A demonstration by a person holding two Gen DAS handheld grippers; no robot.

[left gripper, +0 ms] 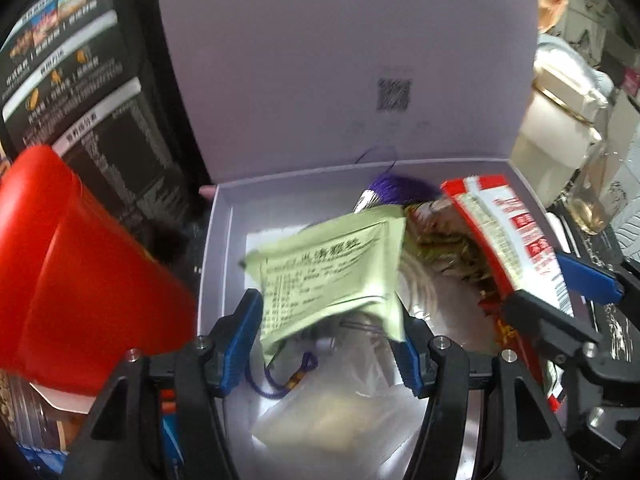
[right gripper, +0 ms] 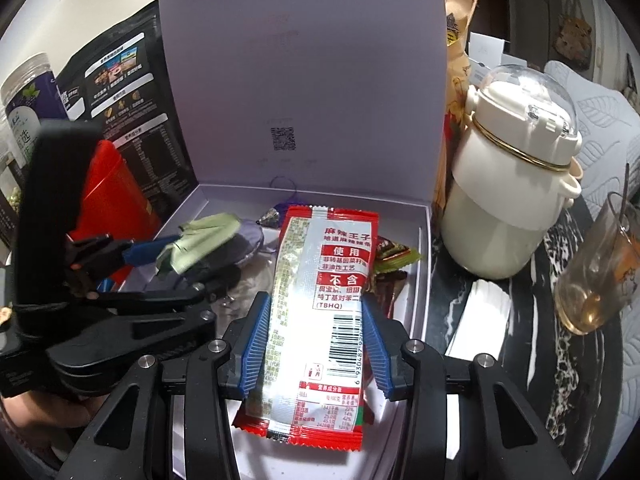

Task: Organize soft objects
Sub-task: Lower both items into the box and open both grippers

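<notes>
A pale lilac box (left gripper: pixel 218 240) with its lid raised stands in front of both grippers; it also shows in the right wrist view (right gripper: pixel 424 248). My left gripper (left gripper: pixel 330 320) is shut on a light green sachet (left gripper: pixel 332 268) and holds it over the box; the sachet also shows in the right wrist view (right gripper: pixel 200 244). My right gripper (right gripper: pixel 316 328) is shut on a red and silver snack packet (right gripper: pixel 320 312) over the box's right half; the packet shows in the left wrist view (left gripper: pixel 504 236). A purple tassel charm (left gripper: pixel 396 192), clear bags (left gripper: pixel 344 408) and wrapped sweets (right gripper: pixel 396 256) lie in the box.
A red canister (left gripper: pixel 80 272) and a black printed pouch (left gripper: pixel 80 92) stand left of the box. A white lidded jug (right gripper: pixel 516 184), a glass of amber liquid (right gripper: pixel 596 276) and a white paper (right gripper: pixel 484 320) stand right of it on a dark patterned surface.
</notes>
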